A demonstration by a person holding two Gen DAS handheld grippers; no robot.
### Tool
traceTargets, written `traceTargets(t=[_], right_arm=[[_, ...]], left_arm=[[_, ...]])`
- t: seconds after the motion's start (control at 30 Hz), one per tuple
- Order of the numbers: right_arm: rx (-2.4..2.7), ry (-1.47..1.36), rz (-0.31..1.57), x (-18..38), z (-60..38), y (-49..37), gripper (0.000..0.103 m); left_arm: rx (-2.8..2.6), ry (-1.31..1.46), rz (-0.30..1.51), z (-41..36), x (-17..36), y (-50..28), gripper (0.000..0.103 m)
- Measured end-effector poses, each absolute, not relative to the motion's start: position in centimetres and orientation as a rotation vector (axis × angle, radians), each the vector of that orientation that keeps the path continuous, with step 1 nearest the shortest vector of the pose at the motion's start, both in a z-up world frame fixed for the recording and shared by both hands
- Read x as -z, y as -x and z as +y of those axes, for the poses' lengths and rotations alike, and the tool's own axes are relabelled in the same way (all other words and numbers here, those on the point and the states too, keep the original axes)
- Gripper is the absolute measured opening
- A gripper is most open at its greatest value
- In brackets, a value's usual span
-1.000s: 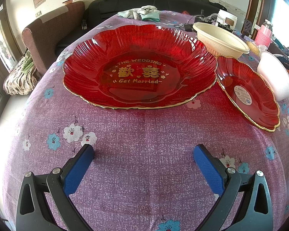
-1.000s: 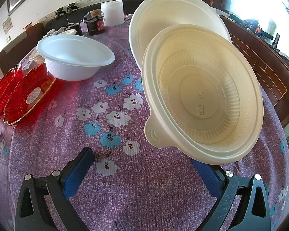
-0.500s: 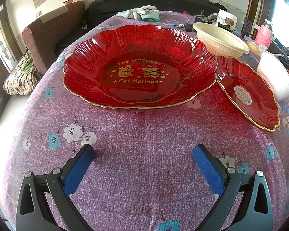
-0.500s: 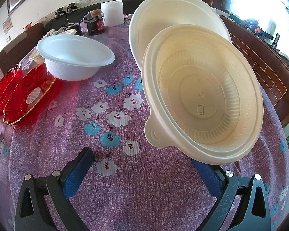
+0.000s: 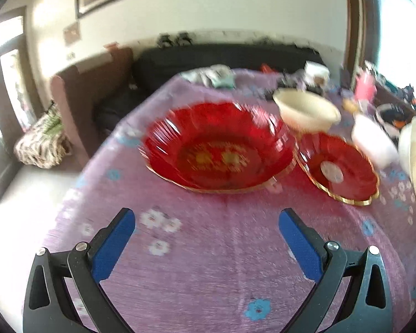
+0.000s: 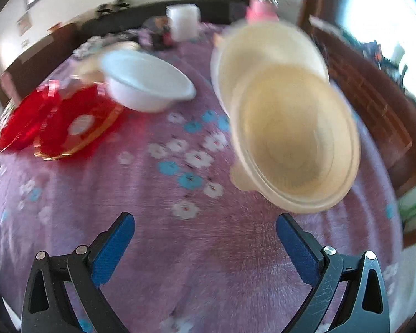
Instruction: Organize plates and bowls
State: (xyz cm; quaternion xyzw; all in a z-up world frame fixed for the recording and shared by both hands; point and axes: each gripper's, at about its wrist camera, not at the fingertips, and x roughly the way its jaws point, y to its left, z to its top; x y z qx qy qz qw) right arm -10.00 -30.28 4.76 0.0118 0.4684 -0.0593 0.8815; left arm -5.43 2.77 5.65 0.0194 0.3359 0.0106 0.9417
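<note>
Left wrist view, blurred by motion: the left gripper [image 5: 206,222] hangs above a table covered in a purple floral cloth [image 5: 208,263], its blue-padded fingers spread wide apart with nothing between them. Near the table's middle sits a large scalloped red glass plate with gold lettering [image 5: 219,149]; a smaller red gold-rimmed plate [image 5: 341,166] overlaps its right edge. A cream plastic bowl [image 5: 305,109] stands just behind them, a white bowl [image 5: 373,138] towards the right edge. Right wrist view: the right gripper [image 6: 205,223] is likewise spread wide and empty, above the cloth; ahead, two cream plastic bowls [image 6: 294,141] are tilted on edge, one against the other, near the table's right edge.
</note>
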Motion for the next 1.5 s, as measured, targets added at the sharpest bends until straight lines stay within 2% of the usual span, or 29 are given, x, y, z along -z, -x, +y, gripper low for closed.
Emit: traceTargets(t=[0.17,0.4,0.87,1.5], right_arm=[[-0.064,0.086,0.822,-9.0,-24.8,11.1,0.103],[-0.315,0.185,0.762,-12.2,-17.0,10.7,0.103],[-0.536,-0.040,0.741,-17.7,-11.1,7.7,0.103],[-0.536,0.004,0.787,-17.2,-8.2,5.6,0.103]], left_arm=[[-0.106,-0.085,0.548,3.5,-7.9,7.2,0.103],[-0.136,-0.105,0.503,4.0,-9.2,8.5,0.103],[-0.181,-0.137,0.477,4.8,-10.4,10.0,0.103],[-0.214,-0.134,0.476,6.0,-10.0,9.9,0.103]])
